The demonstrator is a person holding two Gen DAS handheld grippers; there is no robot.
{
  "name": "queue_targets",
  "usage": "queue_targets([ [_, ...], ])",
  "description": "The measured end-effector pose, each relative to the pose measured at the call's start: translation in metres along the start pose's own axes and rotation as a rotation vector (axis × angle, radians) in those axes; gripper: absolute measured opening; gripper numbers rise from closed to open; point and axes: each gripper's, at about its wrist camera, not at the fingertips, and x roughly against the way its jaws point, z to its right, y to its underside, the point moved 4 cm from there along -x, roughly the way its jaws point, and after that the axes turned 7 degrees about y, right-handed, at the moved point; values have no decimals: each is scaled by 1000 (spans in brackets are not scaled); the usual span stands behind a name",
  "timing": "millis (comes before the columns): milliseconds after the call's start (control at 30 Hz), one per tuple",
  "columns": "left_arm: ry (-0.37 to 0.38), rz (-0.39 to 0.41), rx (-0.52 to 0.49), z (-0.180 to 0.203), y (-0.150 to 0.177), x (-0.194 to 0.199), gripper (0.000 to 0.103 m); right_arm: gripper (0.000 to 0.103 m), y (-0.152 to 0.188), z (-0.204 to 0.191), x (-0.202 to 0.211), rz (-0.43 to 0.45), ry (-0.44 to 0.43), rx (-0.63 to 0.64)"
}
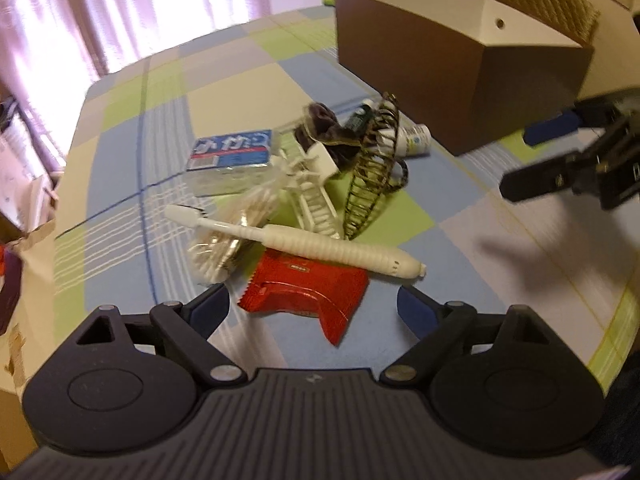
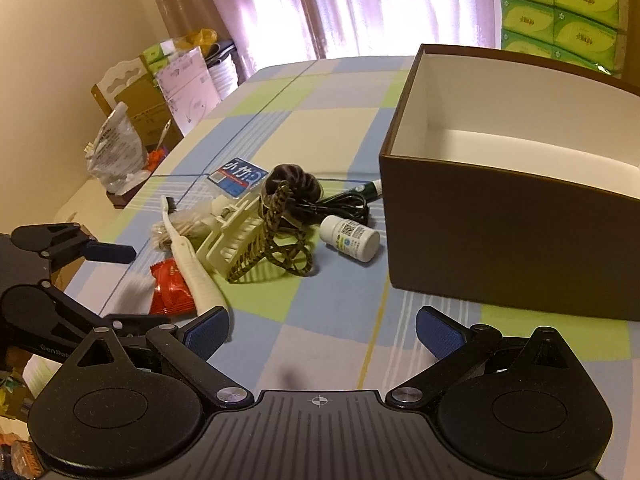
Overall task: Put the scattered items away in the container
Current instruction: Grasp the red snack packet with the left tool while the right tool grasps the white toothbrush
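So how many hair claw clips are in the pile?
2: a cream clip mid-pile, and a brown patterned clip touching its right side. Others may be hidden.

Left wrist view: sits low behind the left gripper (image 1: 312,304), faces forward over the pile of items (image 1: 304,184), close; brown box (image 1: 460,80) lies beyond, to the right. Right gripper (image 1: 532,160) enters from its right edge.

Right wrist view: sits behind the right gripper (image 2: 322,332), faces the same pile (image 2: 272,224) ahead-left, box (image 2: 512,232) ahead-right. Both views share pile, box, checked tablecloth (image 2: 320,128).
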Motion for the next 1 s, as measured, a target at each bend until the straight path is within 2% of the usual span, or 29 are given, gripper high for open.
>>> queue_targets([
  [367,84,-29,-21,-12,-5,-27,87,103,1,15,-3,-31,-12,-32],
  [567,108,-23,-7,-16,-1,-27,51,103,1,12,-3,-41,-26,-21],
  [633,105,-22,-2,-17,2,-22,31,103,1,8,-3,-40,-35,-14],
  [700,100,-27,26,-21,8,-16,26,103,0,2,-5,-37,-47,-1],
  [900,36,-81,135,-35,28,6,26,103,-3,-25,-13,-25,-92,82],
  [967,-2,-129,178,-41,34,10,25,72,-3,-38,-18,-27,-121,128],
  [1000,-20,-146,197,-43,36,12,25,72,-2,-44,-22,-38,-134,146],
])
